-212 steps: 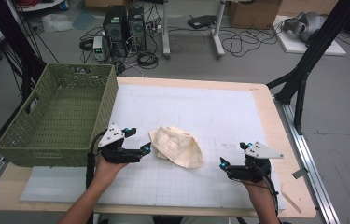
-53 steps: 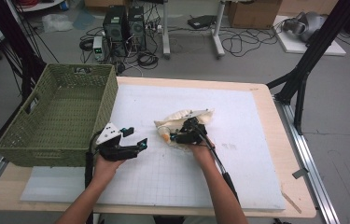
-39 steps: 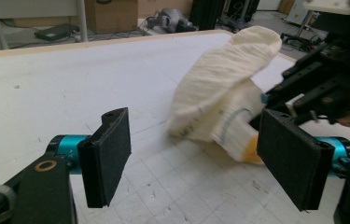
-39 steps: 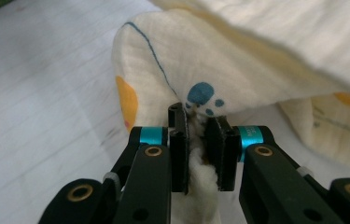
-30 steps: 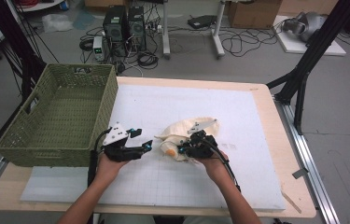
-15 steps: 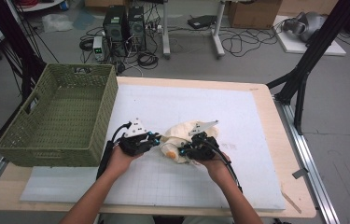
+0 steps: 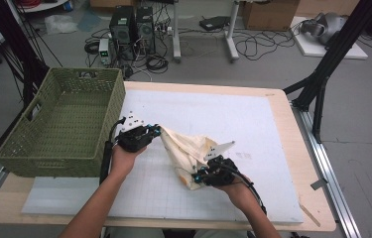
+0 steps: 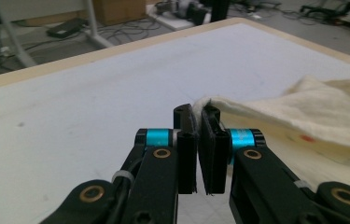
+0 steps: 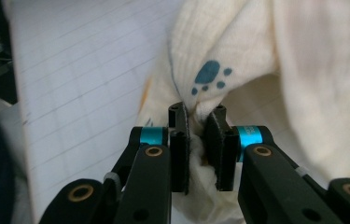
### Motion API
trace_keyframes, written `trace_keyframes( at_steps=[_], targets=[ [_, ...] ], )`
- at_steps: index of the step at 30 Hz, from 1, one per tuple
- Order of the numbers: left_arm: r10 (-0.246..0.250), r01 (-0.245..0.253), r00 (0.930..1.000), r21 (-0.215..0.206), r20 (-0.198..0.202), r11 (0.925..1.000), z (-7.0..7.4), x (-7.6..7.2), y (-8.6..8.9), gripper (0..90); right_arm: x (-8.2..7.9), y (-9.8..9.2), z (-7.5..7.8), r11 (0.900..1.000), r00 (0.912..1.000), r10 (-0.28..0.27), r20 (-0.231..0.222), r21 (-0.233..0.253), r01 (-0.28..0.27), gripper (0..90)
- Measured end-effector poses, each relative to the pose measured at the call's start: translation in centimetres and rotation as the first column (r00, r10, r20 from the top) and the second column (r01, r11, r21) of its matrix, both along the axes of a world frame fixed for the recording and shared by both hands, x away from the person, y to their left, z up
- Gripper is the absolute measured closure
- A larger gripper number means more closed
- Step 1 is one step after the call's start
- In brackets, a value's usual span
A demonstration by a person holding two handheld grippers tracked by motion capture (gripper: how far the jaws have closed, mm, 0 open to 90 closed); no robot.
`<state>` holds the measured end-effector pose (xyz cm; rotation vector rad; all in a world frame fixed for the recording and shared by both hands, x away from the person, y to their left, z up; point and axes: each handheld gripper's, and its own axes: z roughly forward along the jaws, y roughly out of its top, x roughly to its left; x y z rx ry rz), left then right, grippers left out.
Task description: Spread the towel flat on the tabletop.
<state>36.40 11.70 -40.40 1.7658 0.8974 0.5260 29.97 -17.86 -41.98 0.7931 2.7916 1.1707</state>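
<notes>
Soft, crinkled cream cloth (image 7: 188, 148) — matt white gridded mat (image 7: 253, 124), woven green plastic basket (image 7: 59, 129).

Both forearms reach up from six o'clock; the left gripper (image 7: 155, 132) points toward three o'clock, the right gripper (image 7: 197, 177) toward nine (jaws of both pressed nearly together).

Obstacle: green wicker basket (image 7: 62, 126) on surface's left edge, just beside left tool (image 7: 155, 132) | Obstacle: cream cloth (image 7: 188, 151) stretched between left tool and right tool (image 7: 197, 177), barring mid-surface | Free: white gridded mat (image 7: 233, 119) open beyond and right of cloth
</notes>
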Motion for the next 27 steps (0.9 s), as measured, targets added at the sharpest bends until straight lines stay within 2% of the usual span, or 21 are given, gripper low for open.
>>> trace_keyframes(
  at_steps=[3, 5, 7, 9, 11, 13, 16, 19, 21, 23, 24, 25, 27],
  targets=[
    [0.014, -0.014, 0.9994, 0.001, -0.033, 0.9999, -0.5, 0.2, -0.2, 85.7, -0.7, -0.1, 0.1, 1.000, 0.9998, 0.016, 0.012, 0.005, -0.016, 80.2],
    [0.011, -0.011, 0.9994, 0.018, -0.032, 0.9998, -0.6, 0.2, -0.6, 85.7, -0.8, -0.2, 0.1, 1.000, 0.9994, -0.002, 0.034, 0.001, 0.002, 70.8],
    [0.012, -0.012, 0.9995, 0.026, -0.030, 0.9996, -0.7, 0.2, -0.8, 85.6, -0.7, -0.5, 0.3, 1.000, 0.9986, -0.011, 0.052, 0.021, 0.010, 63.0],
    [0.021, -0.020, 0.9992, 0.026, -0.033, 0.9995, -0.7, 0.3, -0.6, 85.6, -0.9, -1.0, 0.9, 0.999, 0.9953, -0.021, 0.094, 0.047, 0.017, 57.8],
    [0.031, -0.030, 0.9989, 0.030, -0.036, 0.9991, -0.8, 0.4, -0.3, 85.6, -1.1, -1.7, 1.7, 0.997, 0.9879, -0.041, 0.150, 0.078, 0.030, 52.5],
    [0.043, -0.042, 0.9983, 0.023, -0.039, 0.9988, -0.9, 0.4, -0.1, 85.5, -1.1, -2.4, 2.4, 0.995, 0.9753, -0.064, 0.211, 0.088, 0.046, 48.3],
    [0.047, -0.046, 0.9979, 0.027, -0.043, 0.9986, -1.1, 0.4, 0.2, 85.5, -1.0, -3.1, 3.0, 0.996, 0.9501, -0.084, 0.301, 0.064, 0.067, 44.3],
    [0.052, -0.051, 0.9976, 0.025, -0.046, 0.9984, -1.3, 0.4, 0.4, 85.4, -0.4, -2.8, 2.8, 0.995, 0.9192, -0.073, 0.387, -0.028, 0.091, 37.1],
    [0.054, -0.053, 0.9973, 0.026, -0.050, 0.9983, -1.3, 0.4, 0.5, 85.5, 0.3, -2.5, 2.3, 0.993, 0.9098, -0.071, 0.409, -0.061, 0.105, 35.4],
    [0.055, -0.054, 0.9972, 0.028, -0.050, 0.9982, -1.4, 0.4, 0.7, 85.4, 1.0, -2.0, 1.7, 0.989, 0.9023, -0.034, 0.430, -0.118, 0.094, 36.2],
    [0.056, -0.055, 0.9971, 0.023, -0.051, 0.9982, -1.4, 0.4, 0.7, 85.5, 1.3, -1.7, 1.4, 0.984, 0.8993, -0.020, 0.437, -0.150, 0.095, 38.8],
    [0.056, -0.055, 0.9971, 0.026, -0.050, 0.9981, -1.4, 0.4, 0.8, 85.4, 1.6, -1.4, 1.2, 0.978, 0.8930, -0.007, 0.450, -0.184, 0.100, 45.2],
    [0.055, -0.054, 0.9972, 0.019, -0.051, 0.9984, -1.4, 0.3, 0.9, 85.5, 2.0, -1.3, 1.1, 0.968, 0.8793, -0.008, 0.476, -0.216, 0.125, 68.7]
  ],
)
